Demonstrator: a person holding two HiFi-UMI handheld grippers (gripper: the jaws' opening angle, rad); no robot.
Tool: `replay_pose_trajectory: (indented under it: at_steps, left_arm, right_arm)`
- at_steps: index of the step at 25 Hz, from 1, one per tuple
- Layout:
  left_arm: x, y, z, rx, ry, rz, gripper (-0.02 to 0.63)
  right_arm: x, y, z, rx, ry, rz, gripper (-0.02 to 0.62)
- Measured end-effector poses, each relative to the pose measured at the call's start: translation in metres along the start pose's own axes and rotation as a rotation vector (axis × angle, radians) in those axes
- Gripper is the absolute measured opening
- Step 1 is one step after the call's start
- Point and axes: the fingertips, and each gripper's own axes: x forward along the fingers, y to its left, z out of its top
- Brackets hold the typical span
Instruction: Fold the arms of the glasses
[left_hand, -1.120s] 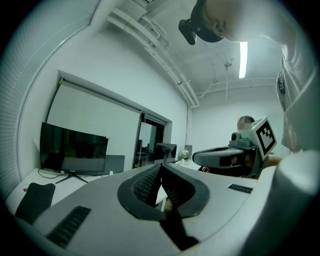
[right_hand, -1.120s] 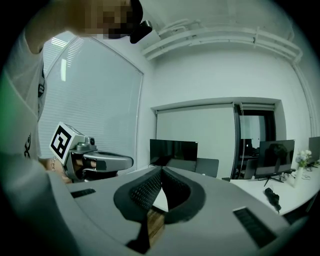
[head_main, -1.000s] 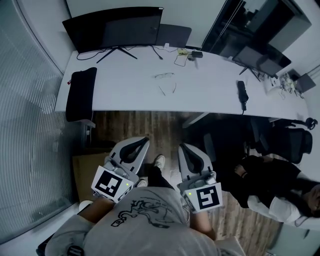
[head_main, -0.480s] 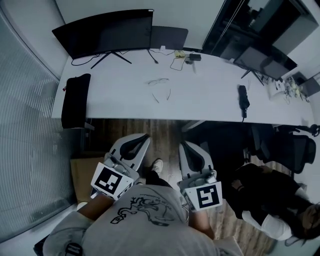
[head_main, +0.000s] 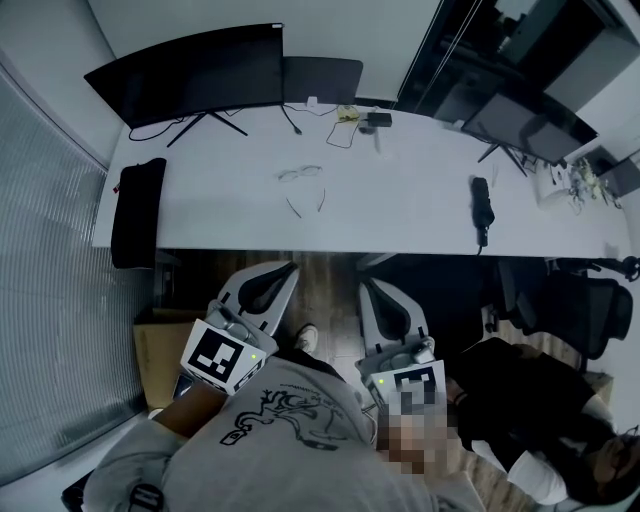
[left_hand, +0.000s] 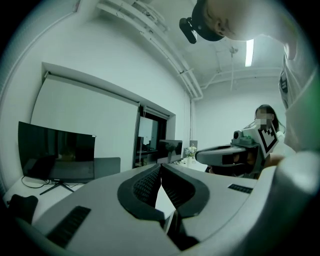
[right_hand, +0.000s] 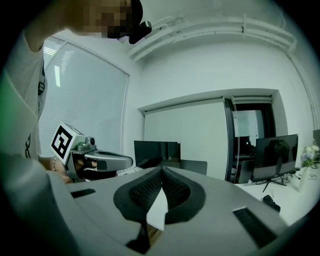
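Head view has the glasses (head_main: 300, 180) lying on the white table (head_main: 420, 215), lenses toward the monitor (head_main: 185, 75) and both arms spread open toward the table's near edge. They sit well apart from both tools, ahead of them, with the table edge and a strip of wooden floor (head_main: 325, 270) in between.

The left gripper (head_main: 284, 268) and right gripper (head_main: 368, 289) are held side by side, apart from each other, low in front of the person's torso and above the floor, both aimed roughly level toward the table. The glasses lie closer to the left one's line. In the left gripper view the left gripper (left_hand: 160, 166) has its jaw tips pressed together with nothing between the pads; the right gripper view shows the same for the right gripper (right_hand: 161, 170).

Each tool carries a cube (head_main: 222, 358) with a black-and-white square marker. The person's grey shirt (head_main: 290, 440) bears a dark line drawing; any lettering in it is too small to read.
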Motion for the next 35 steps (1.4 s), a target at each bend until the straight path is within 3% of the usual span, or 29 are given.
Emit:
replay_pose_trajectory:
  at_steps: [9, 14, 19, 22, 27, 30, 35]
  left_arm:
    - [0.030, 0.019, -0.006, -0.005, 0.030, -0.002, 0.021]
    - [0.053, 0.044, -0.001, -0.007, 0.035, -0.020, 0.021]
    - [0.076, 0.079, 0.005, -0.004, 0.033, -0.049, 0.021]
    - [0.090, 0.105, 0.011, -0.001, 0.030, -0.065, 0.021]
    - [0.115, 0.151, 0.016, 0.002, 0.029, -0.092, 0.021]
    - [0.126, 0.175, 0.016, 0.003, 0.036, -0.112, 0.021]
    - [0.140, 0.210, 0.014, 0.011, 0.029, -0.151, 0.021]
  right_arm:
    - [0.028, -0.021, 0.000, 0.033, -0.010, 0.005, 0.009]
    - [0.053, -0.036, 0.000, 0.023, 0.036, -0.013, 0.009]
    - [0.098, -0.045, 0.024, 0.047, -0.054, -0.038, 0.009]
    - [0.125, -0.051, 0.019, 0.020, 0.025, -0.043, 0.009]
    - [0.173, -0.061, 0.031, 0.010, 0.011, -0.069, 0.009]
    - [0.202, -0.065, 0.046, 0.026, -0.052, -0.094, 0.009]
    - [0.238, -0.067, 0.047, 0.023, -0.036, -0.134, 0.009]
